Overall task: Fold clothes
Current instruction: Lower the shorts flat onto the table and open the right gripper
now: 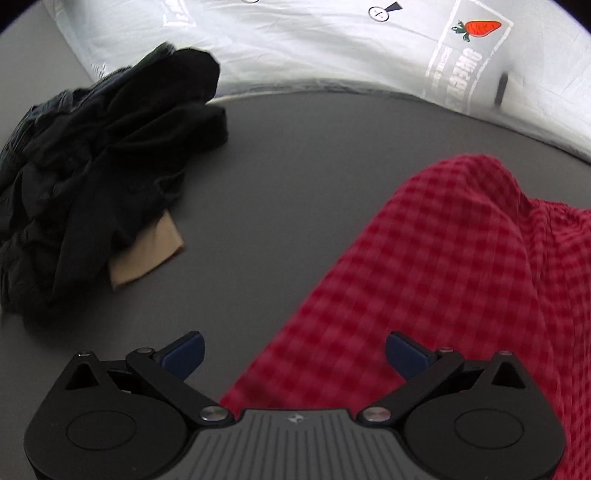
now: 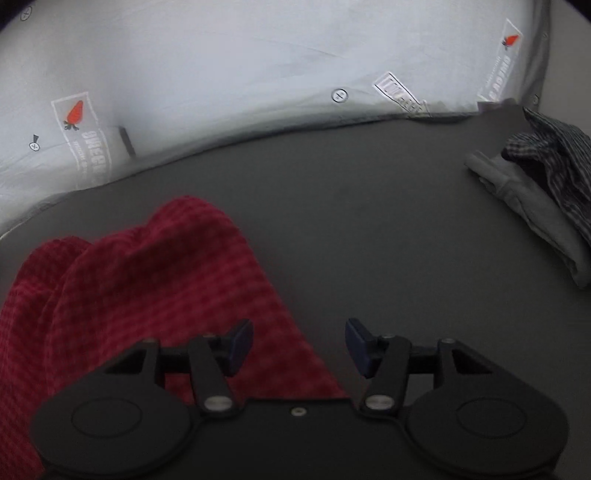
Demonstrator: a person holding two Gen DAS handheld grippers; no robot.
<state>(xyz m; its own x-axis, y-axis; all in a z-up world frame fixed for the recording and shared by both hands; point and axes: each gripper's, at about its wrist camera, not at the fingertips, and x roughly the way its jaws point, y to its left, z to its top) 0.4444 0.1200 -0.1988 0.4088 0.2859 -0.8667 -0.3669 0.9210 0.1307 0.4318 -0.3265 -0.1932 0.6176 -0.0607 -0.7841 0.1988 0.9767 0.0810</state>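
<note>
Red checked cloth (image 1: 424,280) fills the space just ahead of my left gripper (image 1: 293,356), lying rumpled on the dark grey surface (image 1: 295,177). It runs from under the gripper body up toward the right of the left wrist view. My left gripper's blue-padded fingers (image 1: 184,356) are spread wide apart with nothing pinched between them. The cloth shows in the gap, but I cannot tell whether the pads touch it.

To the left of that view sits a heap of black clothes (image 1: 99,162), with a tan piece (image 1: 147,258) poking out from under its near edge. Along the far side lies white bedding (image 1: 332,48) printed with a red carrot picture (image 1: 480,27) and grey lettering.

From the right wrist view, my right gripper (image 2: 299,347) is also released, its fingers (image 2: 242,345) standing apart. The edge of the same red cloth lies behind the left-hand finger, and bare grey surface shows through most of the gap. At the far right of this view lies a grey garment (image 2: 532,206) with a dark plaid one (image 2: 557,166) on top, well apart from the red cloth.
</note>
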